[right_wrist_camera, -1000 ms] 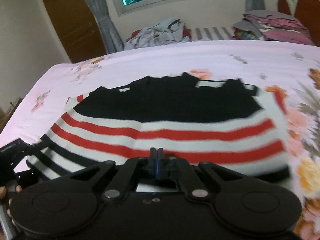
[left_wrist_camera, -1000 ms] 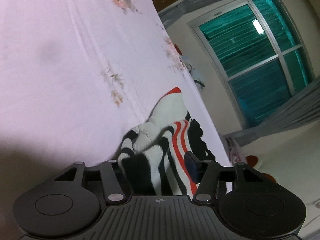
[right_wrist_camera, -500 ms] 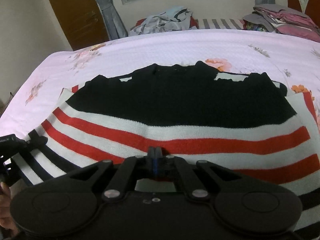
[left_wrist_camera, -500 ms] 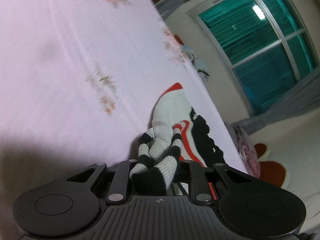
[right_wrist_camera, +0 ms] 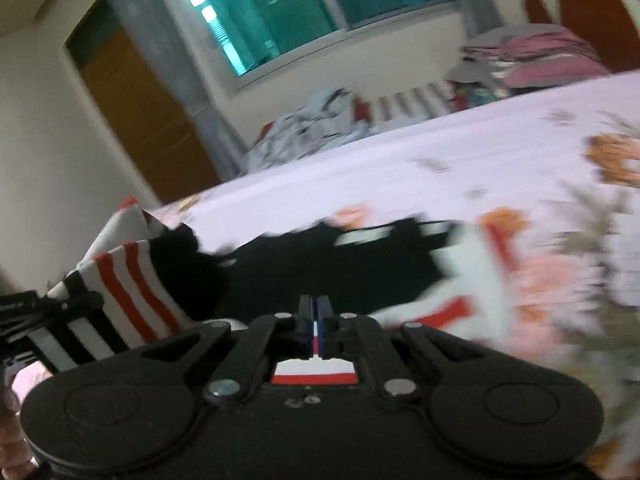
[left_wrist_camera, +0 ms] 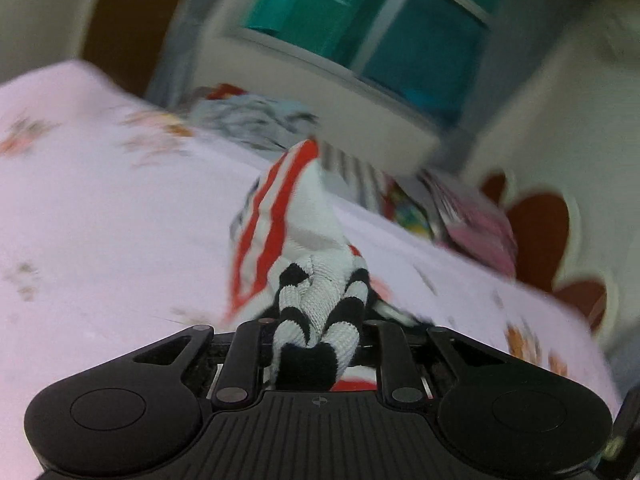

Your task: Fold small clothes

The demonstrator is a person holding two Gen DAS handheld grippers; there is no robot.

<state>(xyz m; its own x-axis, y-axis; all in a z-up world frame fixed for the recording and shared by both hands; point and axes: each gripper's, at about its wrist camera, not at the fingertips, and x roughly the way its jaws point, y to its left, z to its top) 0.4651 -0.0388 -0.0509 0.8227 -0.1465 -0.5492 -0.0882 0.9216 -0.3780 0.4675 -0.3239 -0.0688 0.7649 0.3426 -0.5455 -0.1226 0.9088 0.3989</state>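
Note:
A knit sweater [right_wrist_camera: 360, 264] with a black top and red, white and black stripes lies on the pink flowered bed sheet [right_wrist_camera: 400, 168]. My right gripper [right_wrist_camera: 316, 312] is shut on its striped hem, and a thin strip of fabric shows between the blue pads. My left gripper [left_wrist_camera: 320, 320] is shut on a bunched black-and-white striped edge of the sweater [left_wrist_camera: 280, 216], which hides the fingertips. That side of the sweater is lifted off the sheet [left_wrist_camera: 100, 200] and rises in a ridge. In the right wrist view the left gripper [right_wrist_camera: 24, 312] shows at the left edge with the raised striped part [right_wrist_camera: 128, 288].
A loose pile of grey clothes [right_wrist_camera: 304, 128] lies at the far end of the bed under the window. A folded stack of pink and grey clothes [right_wrist_camera: 540, 60] sits by the red-brown headboard [right_wrist_camera: 592, 8]. A wooden door [right_wrist_camera: 136, 108] is at the left.
The left gripper closed on the bunched striped edge, then rose and rolled, pulling that side up. The right gripper moved sideways with the hem, dragging the sweater. Both views are now blurred.

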